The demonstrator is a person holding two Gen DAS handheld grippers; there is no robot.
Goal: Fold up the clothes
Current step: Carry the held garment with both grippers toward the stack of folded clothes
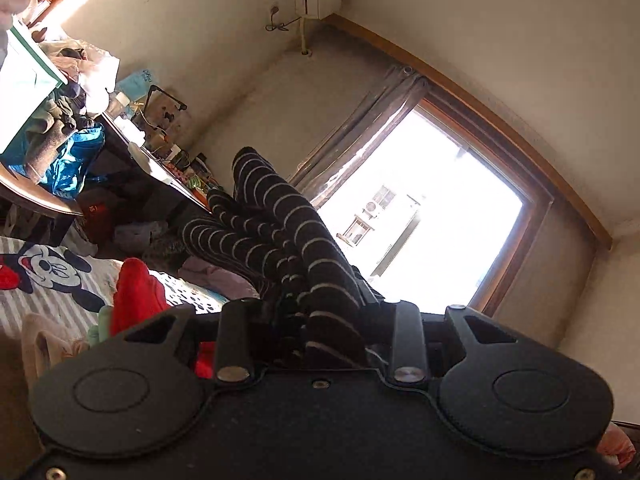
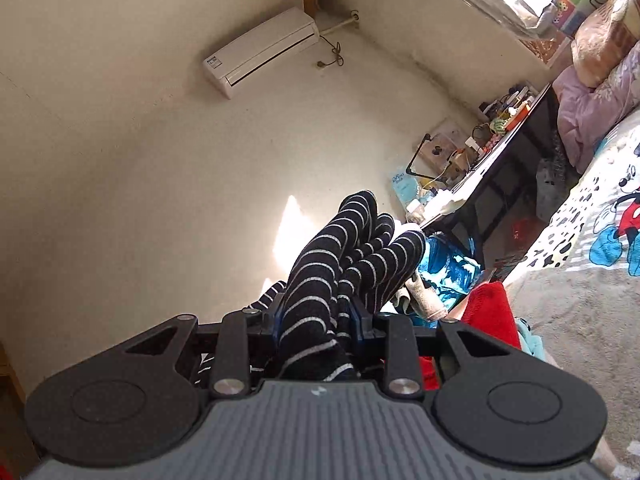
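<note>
With both hand-held grippers, left [image 1: 320, 312] and right [image 2: 316, 320], clamped on the black knit garment with thin white stripes [image 1: 280, 232], held aloft over the bed [image 1: 52, 300], bunched fabric may slip out.

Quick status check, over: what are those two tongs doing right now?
Left tongs shut on striped garment. Right tongs shut on it too. Cloth bunched, raised. Red garment on the bed below; nothing blocking.
</note>
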